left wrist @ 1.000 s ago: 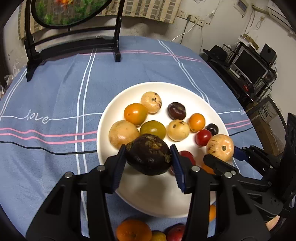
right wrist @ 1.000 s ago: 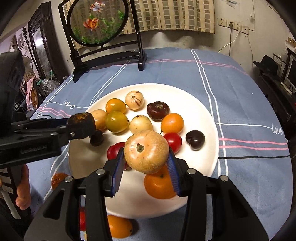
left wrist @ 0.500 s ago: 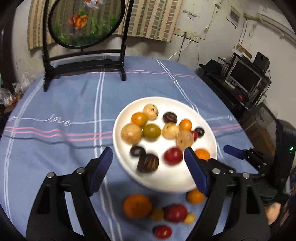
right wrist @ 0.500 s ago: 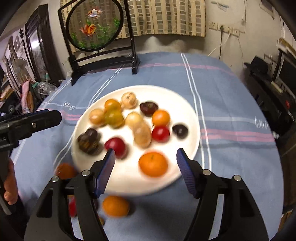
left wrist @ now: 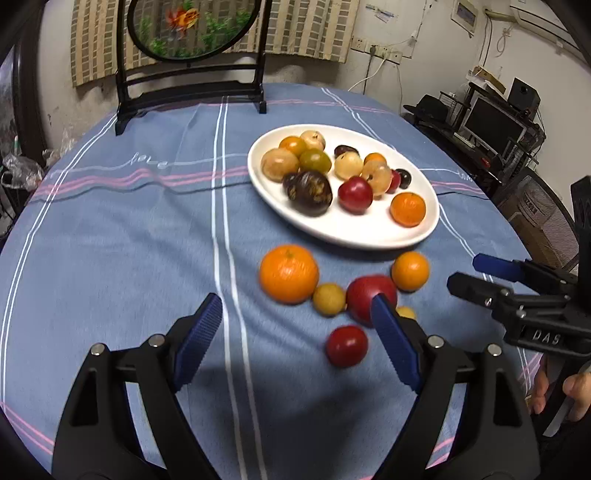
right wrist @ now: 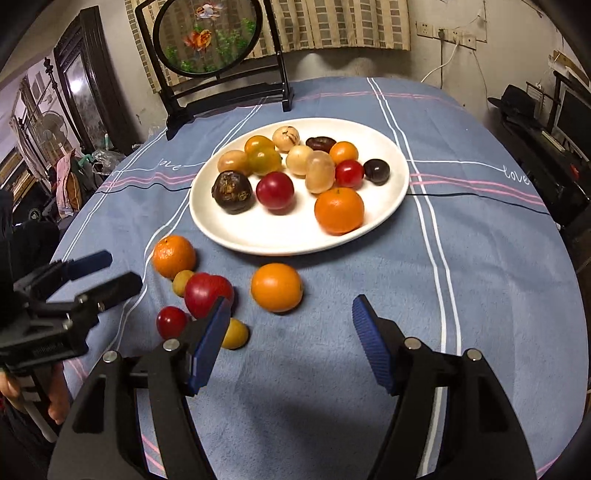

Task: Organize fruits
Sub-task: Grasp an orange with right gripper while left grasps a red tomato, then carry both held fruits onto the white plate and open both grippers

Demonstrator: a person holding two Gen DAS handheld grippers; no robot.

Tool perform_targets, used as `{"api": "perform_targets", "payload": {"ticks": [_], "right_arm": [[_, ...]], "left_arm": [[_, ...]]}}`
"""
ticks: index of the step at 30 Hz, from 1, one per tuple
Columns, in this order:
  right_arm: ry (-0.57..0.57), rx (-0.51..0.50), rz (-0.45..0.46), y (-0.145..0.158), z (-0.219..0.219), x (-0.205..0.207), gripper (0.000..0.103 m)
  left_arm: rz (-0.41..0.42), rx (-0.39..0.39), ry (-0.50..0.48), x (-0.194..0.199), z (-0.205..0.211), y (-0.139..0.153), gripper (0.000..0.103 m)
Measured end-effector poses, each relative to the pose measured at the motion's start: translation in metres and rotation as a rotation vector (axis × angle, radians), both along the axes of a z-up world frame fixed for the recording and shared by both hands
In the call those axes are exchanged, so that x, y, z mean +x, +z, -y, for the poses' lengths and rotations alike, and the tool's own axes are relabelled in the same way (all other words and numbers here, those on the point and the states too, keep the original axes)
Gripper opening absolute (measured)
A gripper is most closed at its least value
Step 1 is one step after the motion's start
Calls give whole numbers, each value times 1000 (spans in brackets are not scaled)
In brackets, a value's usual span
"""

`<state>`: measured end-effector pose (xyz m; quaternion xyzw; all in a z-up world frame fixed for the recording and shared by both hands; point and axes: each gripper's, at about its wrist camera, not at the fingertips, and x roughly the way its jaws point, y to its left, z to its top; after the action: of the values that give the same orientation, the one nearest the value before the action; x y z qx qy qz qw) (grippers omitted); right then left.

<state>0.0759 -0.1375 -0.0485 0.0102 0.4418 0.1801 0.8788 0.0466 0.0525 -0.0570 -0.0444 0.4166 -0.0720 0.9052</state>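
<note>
A white plate (left wrist: 343, 240) (right wrist: 295, 251) holds several fruits, among them a dark purple fruit (left wrist: 310, 192) (right wrist: 232, 191) and a pale tan fruit (left wrist: 376, 177) (right wrist: 319, 173). Loose on the blue cloth in front of the plate lie a large orange (left wrist: 288, 273) (right wrist: 173, 256), a smaller orange (left wrist: 410, 270) (right wrist: 276, 287), a red apple (left wrist: 369, 295) (right wrist: 207, 293), a small red fruit (left wrist: 346, 345) (right wrist: 171, 322) and two small yellow ones. My left gripper (left wrist: 295, 310) (right wrist: 118, 269) hovers near them, its jaws opening, its pads touching nothing. My right gripper (right wrist: 291, 310) (left wrist: 463, 271) is open and empty just short of the smaller orange.
A black-framed round goldfish screen (left wrist: 192, 29) (right wrist: 207, 37) stands at the table's far edge. Right of the table is a dark desk with a monitor (left wrist: 491, 122). A person's hand (left wrist: 569, 391) grips the right tool's handle. The cloth left of the plate is bare.
Both grippers let go: the dark purple fruit and the pale tan fruit now lie on the plate. Both pulled back toward the near edge, bringing the loose fruit into view.
</note>
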Motion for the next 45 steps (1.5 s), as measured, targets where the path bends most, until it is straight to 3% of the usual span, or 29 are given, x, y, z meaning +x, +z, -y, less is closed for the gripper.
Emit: {"api": "perform_targets", "payload": {"ticks": [8, 16, 19, 22, 29, 32, 36, 40, 42, 45], "right_arm": [[7, -27, -21, -9, -10, 2, 69], [-9, -63, -15, -30, -18, 34, 69], [35, -30, -63, -43, -25, 45, 60], [60, -16, -68, -42, -30, 46, 39], [28, 12, -9, -17, -6, 11, 39], [10, 30, 8, -9, 10, -6, 39], [-5, 64, 7, -8, 22, -10, 39], [-13, 85, 0, -11, 29, -10, 39], [-10, 91, -5, -13, 29, -10, 39], [2, 95, -2, -12, 27, -13, 39]], "left_arm": [[-10, -6, -5, -10, -6, -6, 86], [-33, -11, -54, -21, -2, -15, 86], [-47, -24, -64, -20, 0, -18, 86], [-54, -33, -83, -18, 6, -20, 86], [-65, -35, -120, -13, 22, -25, 85], [-77, -39, -129, -7, 26, -30, 74], [-112, -33, -137, 3, 31, -37, 40], [-116, -10, -135, 7, 35, -44, 39], [-111, -2, -141, 4, 38, -43, 29], [-109, -18, -142, 0, 38, -41, 29]]}}
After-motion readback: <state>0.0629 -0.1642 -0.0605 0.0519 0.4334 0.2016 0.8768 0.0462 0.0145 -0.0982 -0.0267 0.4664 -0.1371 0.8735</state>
